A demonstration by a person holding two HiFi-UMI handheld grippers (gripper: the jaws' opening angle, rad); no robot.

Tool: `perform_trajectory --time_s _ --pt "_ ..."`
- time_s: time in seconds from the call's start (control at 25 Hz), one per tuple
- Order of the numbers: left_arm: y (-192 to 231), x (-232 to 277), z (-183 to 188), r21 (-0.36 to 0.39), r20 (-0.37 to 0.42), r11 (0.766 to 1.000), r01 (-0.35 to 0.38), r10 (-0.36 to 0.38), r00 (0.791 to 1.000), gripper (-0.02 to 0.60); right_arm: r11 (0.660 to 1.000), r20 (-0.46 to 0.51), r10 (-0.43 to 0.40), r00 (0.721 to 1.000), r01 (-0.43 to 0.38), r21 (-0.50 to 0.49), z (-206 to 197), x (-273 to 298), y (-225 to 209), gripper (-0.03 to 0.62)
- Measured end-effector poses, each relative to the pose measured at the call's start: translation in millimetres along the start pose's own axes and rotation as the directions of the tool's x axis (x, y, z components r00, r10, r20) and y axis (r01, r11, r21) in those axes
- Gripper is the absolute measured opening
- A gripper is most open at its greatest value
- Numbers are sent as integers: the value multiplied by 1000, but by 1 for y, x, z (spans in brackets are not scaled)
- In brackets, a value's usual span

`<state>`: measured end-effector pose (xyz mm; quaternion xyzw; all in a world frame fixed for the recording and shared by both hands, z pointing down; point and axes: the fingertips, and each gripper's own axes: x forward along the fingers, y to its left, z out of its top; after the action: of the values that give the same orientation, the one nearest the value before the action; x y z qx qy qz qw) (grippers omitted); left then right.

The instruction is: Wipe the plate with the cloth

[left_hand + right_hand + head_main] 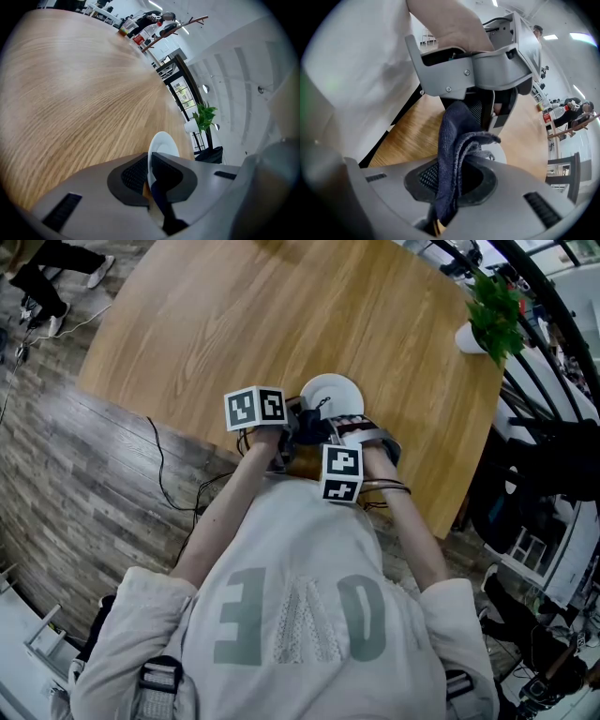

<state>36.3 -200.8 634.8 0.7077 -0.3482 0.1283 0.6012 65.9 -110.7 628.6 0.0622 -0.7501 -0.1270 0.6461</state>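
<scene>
A small white plate [335,393] is held over the near edge of the round wooden table [281,315]. In the left gripper view the plate [162,143] stands edge-on between the two jaws, and my left gripper [149,176] is shut on its rim. My right gripper [450,180] is shut on a dark blue cloth [452,140], which sticks up folded from the jaws. In the right gripper view the cloth hangs just below the left gripper [487,70], with a bit of plate [496,153] behind it. From the head view the cloth [314,427] sits against the plate's near side.
A potted green plant [492,310] in a white pot stands at the table's right edge. Black cables [164,474] trail over the wood floor on the left. Bottles [136,35] stand at the table's far end. A dark metal railing [548,362] runs along the right.
</scene>
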Motion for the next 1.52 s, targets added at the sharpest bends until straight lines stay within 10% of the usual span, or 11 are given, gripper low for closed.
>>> perform_trajectory --time_s 0.24,0.4,0.76,1.52 --pt "-7 -1 2 36 35 999 16 -17 999 43 1000 7 0 1000 -1 24 -4 -5 -7 57" --pt "-21 -11 16 41 100 997 61 -65 993 201 998 1 -15 1000 15 65 -14 -12 -16 57" --pt "-11 -52 52 5 256 998 56 -55 965 212 956 -6 -142 990 139 259 -35 -5 -99 57" --pt "11 -80 52 -56 310 996 75 -54 949 210 997 -18 -33 999 34 62 12 11 -45 57"
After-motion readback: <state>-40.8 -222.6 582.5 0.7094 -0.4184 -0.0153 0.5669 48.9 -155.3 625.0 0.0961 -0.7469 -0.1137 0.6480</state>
